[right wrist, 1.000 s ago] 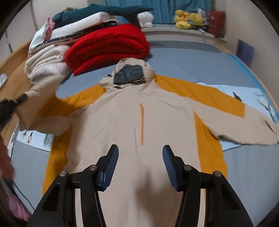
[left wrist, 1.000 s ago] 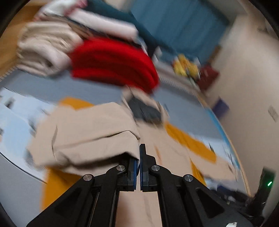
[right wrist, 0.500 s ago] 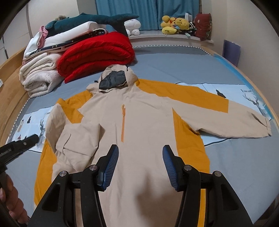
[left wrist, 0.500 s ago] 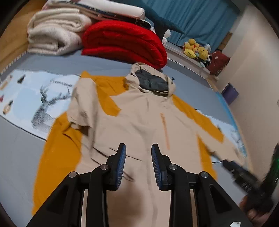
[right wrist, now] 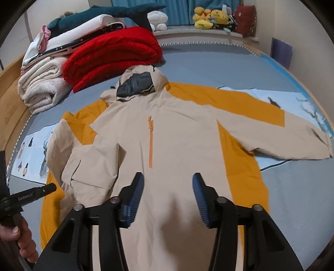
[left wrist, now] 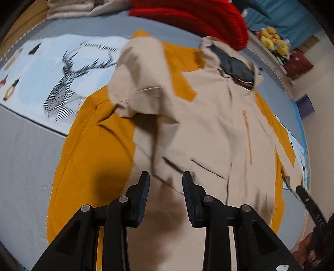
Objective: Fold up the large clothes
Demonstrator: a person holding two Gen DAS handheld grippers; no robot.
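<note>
A large beige and orange hooded jacket [right wrist: 179,133] lies face up on the bed, hood toward the far end. Its left sleeve [right wrist: 94,164] is folded in over the body; it also shows in the left wrist view [left wrist: 144,83]. The right sleeve [right wrist: 292,141] lies stretched out flat to the right. My left gripper [left wrist: 166,177] is open and empty, low over the jacket's lower left body [left wrist: 208,135]. My right gripper [right wrist: 168,179] is open and empty above the lower middle of the jacket.
A red folded quilt [right wrist: 112,54] and a stack of white blankets [right wrist: 41,87] lie at the bed's far left. Plush toys [right wrist: 208,16] sit on the far ledge. A printed light-blue sheet [left wrist: 52,68] lies under the jacket. A wooden bed edge [right wrist: 10,100] runs along the left.
My left gripper let go of the left sleeve, which now lies folded over the body, and then dropped closer to the jacket. My right gripper stayed open and hardly moved.
</note>
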